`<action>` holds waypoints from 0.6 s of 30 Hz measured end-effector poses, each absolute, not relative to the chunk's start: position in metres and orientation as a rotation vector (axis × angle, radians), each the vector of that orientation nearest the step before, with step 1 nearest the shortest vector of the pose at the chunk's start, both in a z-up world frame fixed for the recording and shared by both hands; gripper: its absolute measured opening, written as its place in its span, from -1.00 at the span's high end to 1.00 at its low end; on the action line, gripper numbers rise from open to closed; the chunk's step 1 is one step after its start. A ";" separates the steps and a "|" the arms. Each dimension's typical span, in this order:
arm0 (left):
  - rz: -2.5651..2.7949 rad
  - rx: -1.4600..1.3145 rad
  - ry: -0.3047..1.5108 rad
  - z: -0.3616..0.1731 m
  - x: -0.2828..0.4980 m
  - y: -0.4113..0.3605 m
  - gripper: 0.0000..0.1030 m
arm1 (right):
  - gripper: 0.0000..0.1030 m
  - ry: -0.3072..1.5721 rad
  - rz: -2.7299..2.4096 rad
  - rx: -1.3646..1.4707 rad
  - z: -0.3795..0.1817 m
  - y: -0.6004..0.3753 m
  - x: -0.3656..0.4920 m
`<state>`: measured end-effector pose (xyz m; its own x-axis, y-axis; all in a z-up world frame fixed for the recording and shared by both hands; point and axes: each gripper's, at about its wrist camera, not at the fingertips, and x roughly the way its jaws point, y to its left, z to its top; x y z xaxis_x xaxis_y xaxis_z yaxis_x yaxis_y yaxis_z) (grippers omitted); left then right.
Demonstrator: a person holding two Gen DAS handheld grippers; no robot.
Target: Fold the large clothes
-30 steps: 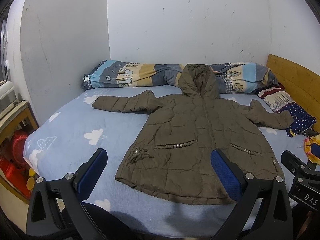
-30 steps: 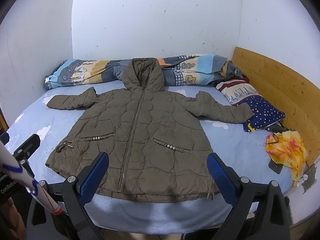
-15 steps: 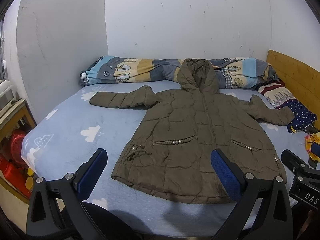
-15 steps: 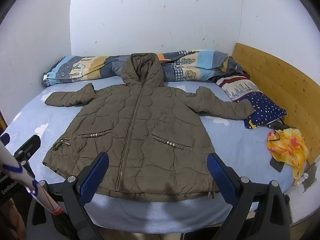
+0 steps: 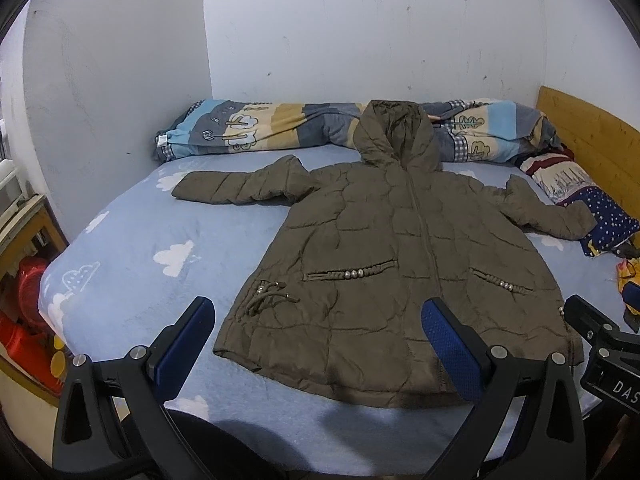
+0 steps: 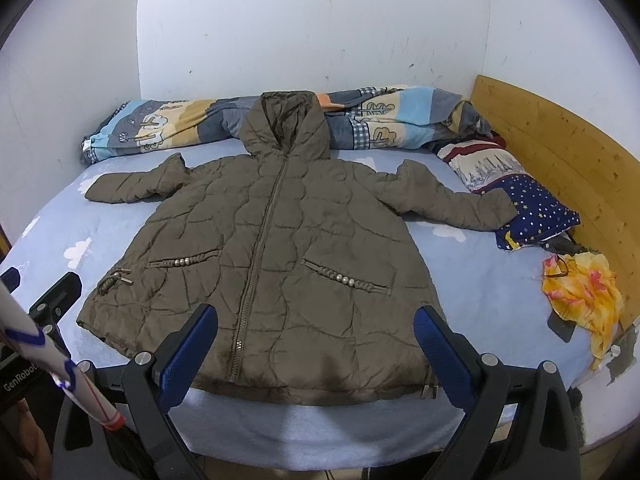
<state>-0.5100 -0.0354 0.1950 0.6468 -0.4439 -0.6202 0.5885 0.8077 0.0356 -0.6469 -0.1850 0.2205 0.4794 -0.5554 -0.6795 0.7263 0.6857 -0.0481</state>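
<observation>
Left wrist view: blue sheet (image 5: 132,264) bare beside the coat (image 5: 400,264), rolled blanket (image 5: 260,130) along the wall. Coat lies flat, zipped, sleeves out, hem near the bed's front edge. Left gripper (image 5: 318,346) and right gripper (image 6: 316,354) hang over the hem, fingers spread wide, holding nothing.

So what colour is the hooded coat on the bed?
Olive-brown hooded coat, clearest in the right wrist view.

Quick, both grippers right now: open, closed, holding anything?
Left gripper: open, empty, hovering over the hem of the olive-brown quilted hooded coat.
Right gripper: open, empty, also above the hem.
</observation>
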 end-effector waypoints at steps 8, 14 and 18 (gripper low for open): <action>-0.614 0.256 0.633 0.192 -0.481 -0.074 -1.00 | -0.95 0.764 -0.786 0.333 0.202 -0.223 -0.643; -0.642 0.178 0.578 0.237 -0.440 -0.125 -1.00 | -0.95 0.710 -0.824 0.382 0.220 -0.274 -0.654; -0.693 0.117 0.516 0.269 -0.418 -0.162 -1.00 | -0.95 0.652 -0.843 0.437 0.245 -0.322 -0.669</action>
